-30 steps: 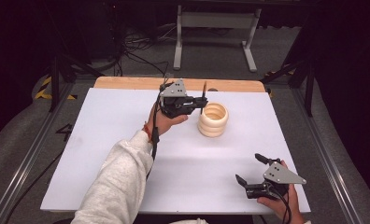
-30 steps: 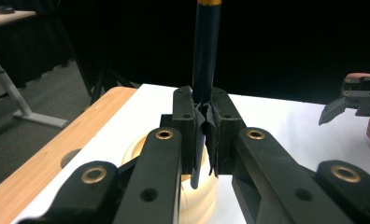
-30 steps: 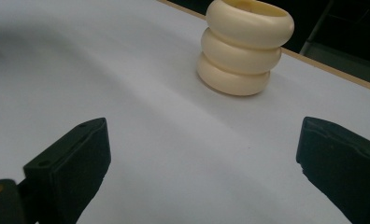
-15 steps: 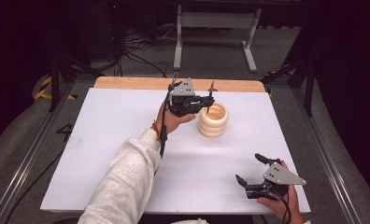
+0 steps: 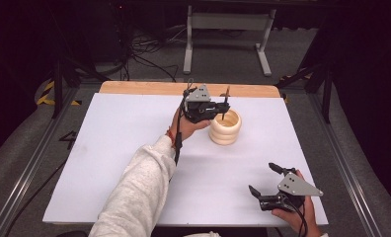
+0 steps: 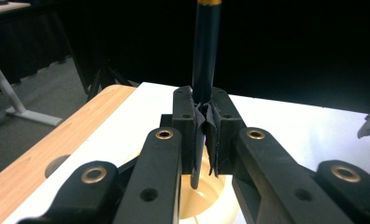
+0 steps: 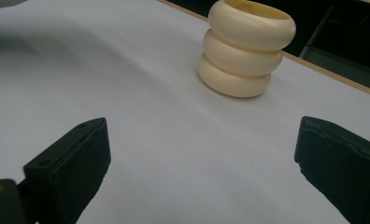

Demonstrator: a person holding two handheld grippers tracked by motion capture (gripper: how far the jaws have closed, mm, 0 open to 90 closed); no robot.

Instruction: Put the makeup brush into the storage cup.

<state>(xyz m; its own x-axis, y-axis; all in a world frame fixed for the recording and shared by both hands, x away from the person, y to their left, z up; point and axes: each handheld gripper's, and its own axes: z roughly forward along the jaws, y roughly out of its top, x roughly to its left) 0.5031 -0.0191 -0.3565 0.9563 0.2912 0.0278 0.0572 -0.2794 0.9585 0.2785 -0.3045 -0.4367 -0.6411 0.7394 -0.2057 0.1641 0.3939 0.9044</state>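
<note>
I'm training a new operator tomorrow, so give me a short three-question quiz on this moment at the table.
1. True or false: the left gripper is shut on a dark pen.
2. Where is the pen's lower tip? A) lying flat on the white table B) over the opening of the cream ribbed holder C) between the jaws of the right gripper
3. Fill in: the right gripper's jaws stand ____ and hold nothing.

Key: 1 true; 2 B, as the left gripper view shows the tip above the holder's mouth, though whether it has crossed the rim is hard to tell; 3 open.
</note>
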